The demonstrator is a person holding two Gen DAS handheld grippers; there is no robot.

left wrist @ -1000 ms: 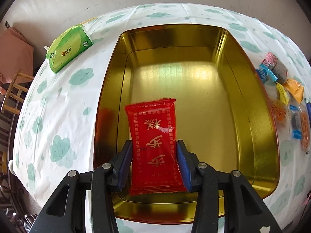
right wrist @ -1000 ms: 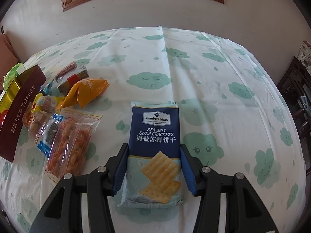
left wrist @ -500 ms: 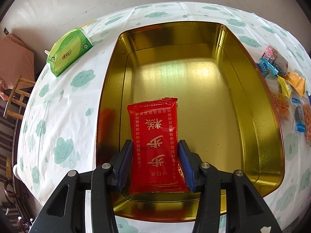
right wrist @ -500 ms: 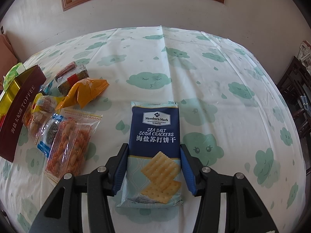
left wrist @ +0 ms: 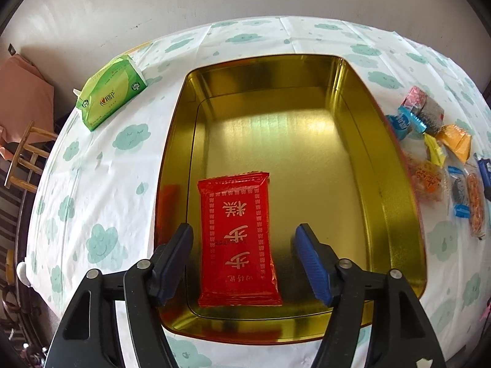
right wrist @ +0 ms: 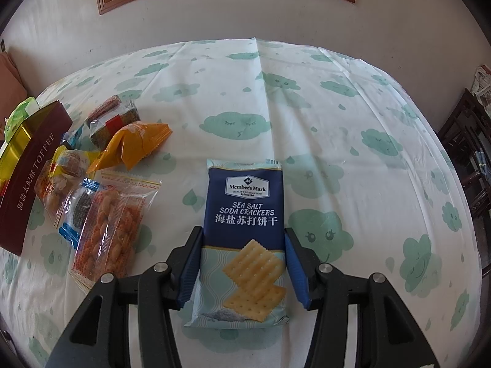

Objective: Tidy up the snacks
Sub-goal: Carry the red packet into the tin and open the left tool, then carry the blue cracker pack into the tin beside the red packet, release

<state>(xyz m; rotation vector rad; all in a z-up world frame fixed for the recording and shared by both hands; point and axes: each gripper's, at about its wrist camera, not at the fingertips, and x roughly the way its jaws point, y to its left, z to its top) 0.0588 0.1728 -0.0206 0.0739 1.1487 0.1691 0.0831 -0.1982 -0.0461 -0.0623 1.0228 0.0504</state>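
your left gripper is spread wide now, both blue pads clear of the red snack pack, w/ a gap on each side. the pack lies flat on the bottom of the gold tin, in the near left part, its long side running away from you, printed side up. rest of the tin floor is bare gold metal. left of the tin, a green tissue pack sits on the cloud-print tablecloth, well apart from the tin. right of the tin there is a bunch of small snacks, just beside its wall. your right gripper is pinching the blue soda cracker pack, pads pressed on both long sides at about its middle; if the pack touches the cloth or is lifted, i cannot tell. to its left lie an orange pack and clear bags of snacks, near but not touching the crackers. the tin's brown outer wall w/ "toffee" text is at the far left edge.
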